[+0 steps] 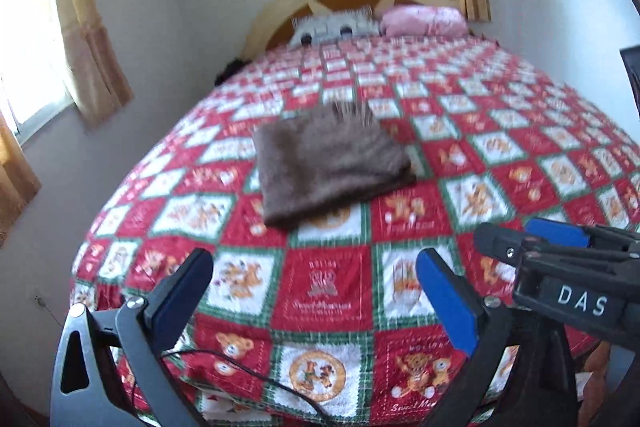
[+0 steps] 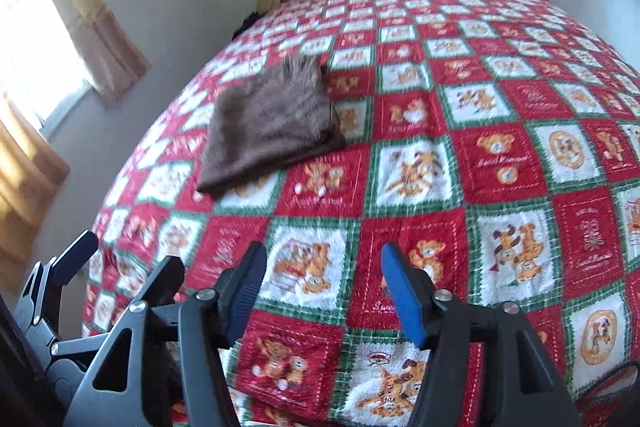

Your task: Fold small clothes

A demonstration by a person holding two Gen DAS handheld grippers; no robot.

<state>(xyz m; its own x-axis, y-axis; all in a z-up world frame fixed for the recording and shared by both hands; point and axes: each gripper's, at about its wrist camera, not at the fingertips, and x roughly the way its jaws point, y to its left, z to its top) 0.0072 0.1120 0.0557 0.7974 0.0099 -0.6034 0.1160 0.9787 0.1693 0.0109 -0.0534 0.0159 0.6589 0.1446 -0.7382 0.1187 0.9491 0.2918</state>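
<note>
Both fingers gape empty, folded brown cloth seemingly well beyond.

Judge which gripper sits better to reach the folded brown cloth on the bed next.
Left, slightly. Seen from the left gripper, the brown cloth lies almost straight ahead; from the right gripper it sits off to the left. Both are open, empty and well short of it.

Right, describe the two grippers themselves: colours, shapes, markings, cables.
Both are black handheld tools with angular plastic arms, triangular cutouts and silver screws at the pivots. The left gripper has two long flat fingers, with a bright blue pad on one. A thin black cable trails beneath it. The right gripper matches, with ribbed blue pads. Its body carries white letters "DAS". No sleeve or hand shows.
</note>
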